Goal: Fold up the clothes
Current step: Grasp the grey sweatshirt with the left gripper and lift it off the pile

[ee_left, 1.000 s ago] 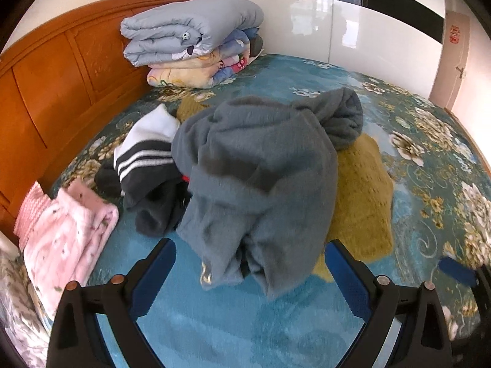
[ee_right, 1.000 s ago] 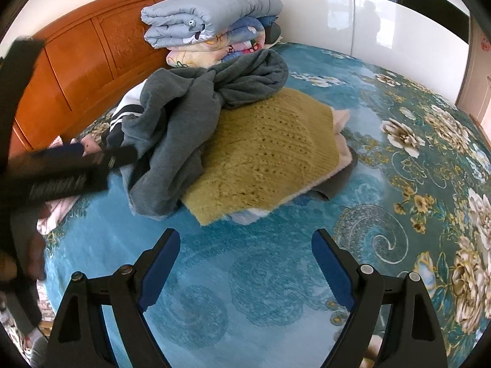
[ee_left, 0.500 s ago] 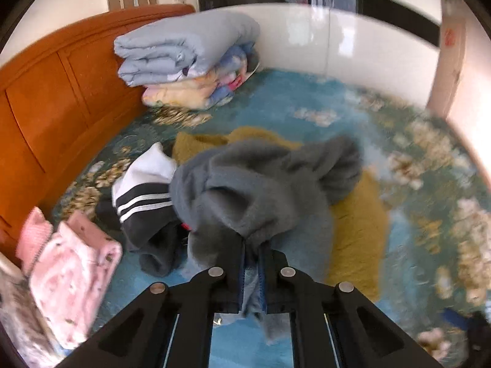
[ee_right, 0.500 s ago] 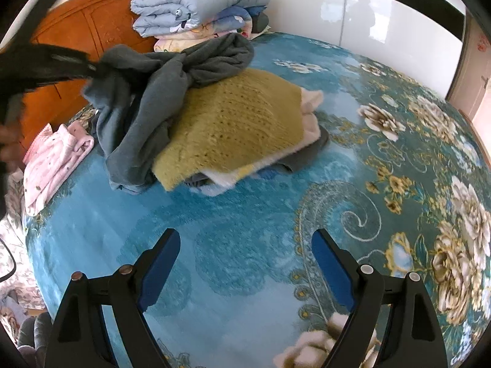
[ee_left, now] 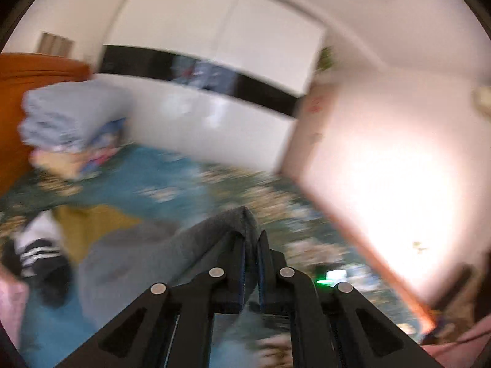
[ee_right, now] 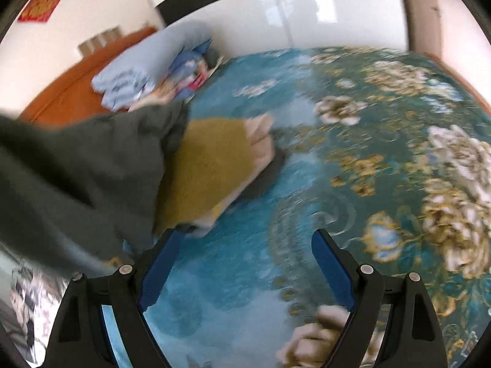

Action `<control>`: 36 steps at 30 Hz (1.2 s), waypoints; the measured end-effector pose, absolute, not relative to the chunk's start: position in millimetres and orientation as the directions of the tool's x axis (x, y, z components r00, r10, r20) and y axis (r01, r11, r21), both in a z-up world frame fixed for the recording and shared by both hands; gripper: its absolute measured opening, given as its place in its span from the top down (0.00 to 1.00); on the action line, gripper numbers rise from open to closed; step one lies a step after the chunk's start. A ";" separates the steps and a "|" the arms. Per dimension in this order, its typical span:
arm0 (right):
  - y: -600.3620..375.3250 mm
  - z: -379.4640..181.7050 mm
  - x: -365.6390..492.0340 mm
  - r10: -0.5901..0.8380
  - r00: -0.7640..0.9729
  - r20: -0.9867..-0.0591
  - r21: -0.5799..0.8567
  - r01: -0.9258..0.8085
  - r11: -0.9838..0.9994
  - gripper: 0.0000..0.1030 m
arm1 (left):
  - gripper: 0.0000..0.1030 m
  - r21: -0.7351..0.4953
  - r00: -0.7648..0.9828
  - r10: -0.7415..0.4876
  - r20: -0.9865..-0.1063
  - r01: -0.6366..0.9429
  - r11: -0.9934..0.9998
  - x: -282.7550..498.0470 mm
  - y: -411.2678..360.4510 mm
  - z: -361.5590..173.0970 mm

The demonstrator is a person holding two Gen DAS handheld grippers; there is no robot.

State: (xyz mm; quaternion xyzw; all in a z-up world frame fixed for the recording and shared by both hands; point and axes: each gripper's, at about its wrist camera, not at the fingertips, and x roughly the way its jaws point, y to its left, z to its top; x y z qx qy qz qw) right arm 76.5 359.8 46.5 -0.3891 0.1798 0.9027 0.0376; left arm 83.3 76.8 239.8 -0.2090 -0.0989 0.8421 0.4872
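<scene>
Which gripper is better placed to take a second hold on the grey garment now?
Probably the right gripper: it is open, empty, near the grey garment. The left gripper is already shut on it.

Sweater (ee_left: 147, 263) pinched between the closed fingers of the left gripper (ee_left: 251, 245), draped down leftward over the clothes pile (ee_right: 211, 165) on the bed (ee_right: 353, 184). Right gripper (ee_right: 245, 260) spread wide above bare bedspread, right of the pile. Folded quilts (ee_right: 147, 70) stacked behind, against the headboard (ee_right: 70, 92).
</scene>
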 end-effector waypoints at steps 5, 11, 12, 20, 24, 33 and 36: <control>409.1 70.9 108.5 0.065 -0.717 -0.694 0.239 -0.315 -0.919 0.14 | 0.93 -0.391 -0.319 0.915 -0.247 -0.831 -0.395 113.0 107.9 256.4; 439.0 65.5 141.2 0.138 -0.658 -0.740 0.173 -0.385 -0.907 0.14 | 0.93 -0.501 -0.247 0.776 -0.580 -0.643 -0.579 70.7 143.1 156.8; 441.8 63.3 146.3 0.139 -0.648 -0.749 0.168 -0.388 -0.906 0.14 | 0.93 -0.523 -0.229 0.748 -0.623 -0.589 -0.616 62.9 142.6 133.5; 420.4 36.3 170.3 0.034 -0.549 -0.835 0.119 -0.240 -0.963 0.14 | 0.92 -0.633 -0.285 0.688 -0.667 -0.271 -0.726 11.8 71.3 60.0; 395.4 14.0 177.4 -0.023 -0.475 -0.880 0.091 -0.122 -0.988 0.14 | 0.92 -0.599 -0.353 0.627 -0.694 -0.201 -0.775 -1.4 42.2 38.0; 403.8 -51.1 190.0 -0.148 -0.338 -0.929 0.228 -0.209 -0.951 0.14 | 0.84 -0.550 -0.280 0.546 -0.790 -0.071 -0.832 6.5 -7.8 -28.5; 410.2 -61.0 195.1 -0.129 -0.313 -0.941 0.213 -0.252 -0.944 0.14 | 0.54 -0.495 -0.289 0.504 -0.814 -0.109 -0.862 17.4 0.6 -14.8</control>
